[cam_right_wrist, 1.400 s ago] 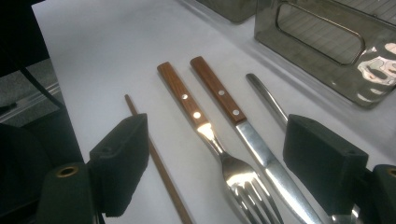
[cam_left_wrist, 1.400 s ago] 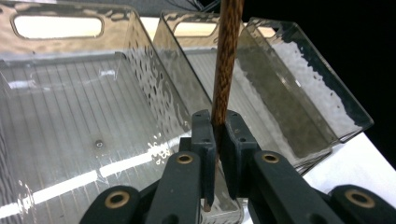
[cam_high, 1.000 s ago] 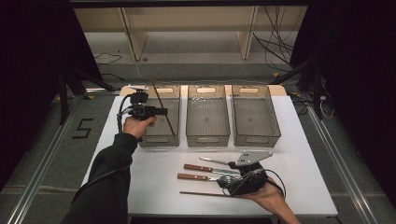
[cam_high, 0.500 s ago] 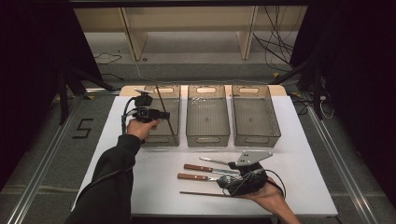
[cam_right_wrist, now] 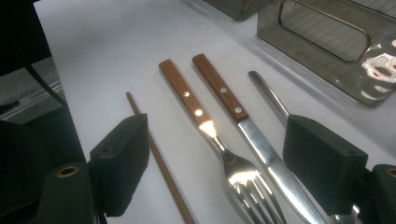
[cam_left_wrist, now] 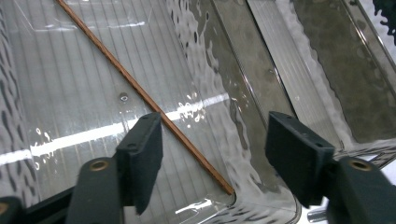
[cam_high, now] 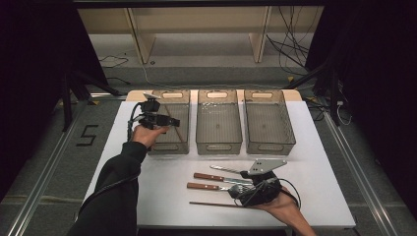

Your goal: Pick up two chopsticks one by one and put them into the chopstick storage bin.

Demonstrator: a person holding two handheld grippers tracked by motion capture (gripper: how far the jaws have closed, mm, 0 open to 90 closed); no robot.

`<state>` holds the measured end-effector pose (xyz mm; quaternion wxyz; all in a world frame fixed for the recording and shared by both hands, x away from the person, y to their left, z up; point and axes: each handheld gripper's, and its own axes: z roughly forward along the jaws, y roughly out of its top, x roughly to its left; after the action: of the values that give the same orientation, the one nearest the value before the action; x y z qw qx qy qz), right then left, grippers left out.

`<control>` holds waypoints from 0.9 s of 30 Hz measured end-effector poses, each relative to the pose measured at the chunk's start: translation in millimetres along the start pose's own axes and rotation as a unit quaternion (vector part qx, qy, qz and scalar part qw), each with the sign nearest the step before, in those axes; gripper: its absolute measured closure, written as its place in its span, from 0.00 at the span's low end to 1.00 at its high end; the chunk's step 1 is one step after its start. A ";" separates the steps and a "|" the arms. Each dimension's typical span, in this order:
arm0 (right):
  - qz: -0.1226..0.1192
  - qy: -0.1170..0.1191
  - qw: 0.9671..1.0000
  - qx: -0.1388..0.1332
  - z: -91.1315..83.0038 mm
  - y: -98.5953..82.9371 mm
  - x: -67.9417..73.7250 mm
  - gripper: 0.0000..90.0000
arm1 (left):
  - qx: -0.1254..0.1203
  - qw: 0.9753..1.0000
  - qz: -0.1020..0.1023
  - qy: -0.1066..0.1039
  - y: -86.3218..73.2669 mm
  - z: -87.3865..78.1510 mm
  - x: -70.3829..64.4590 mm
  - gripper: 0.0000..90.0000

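Three clear bins stand in a row at the back of the white table. My left gripper hangs open over the left bin, with nothing between its fingers. One brown chopstick lies slanted on that bin's floor. At the front, my right gripper is open and low over a row of cutlery: a wood-handled fork, a wood-handled knife, a plain metal utensil and a second chopstick.
The middle bin and the right bin look bare inside. A bin's handle end stands just beyond the cutlery. A shelf unit and cables lie behind the table.
My left gripper has shifted slightly right and nearer over the left bin. The right gripper and the cutlery have stayed in place.
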<state>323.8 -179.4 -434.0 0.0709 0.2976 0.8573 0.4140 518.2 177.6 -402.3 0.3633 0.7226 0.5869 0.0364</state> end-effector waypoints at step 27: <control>-0.062 0.022 0.990 0.127 4.2 5.6 1.8 0.32 | -0.126 0.979 0.111 -0.113 -76.8 -73.3 -36.1 0.18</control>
<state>326.4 -172.9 -432.3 0.0389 0.2413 0.9211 0.3031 408.9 185.1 -378.6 0.5089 0.7312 0.4491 0.0683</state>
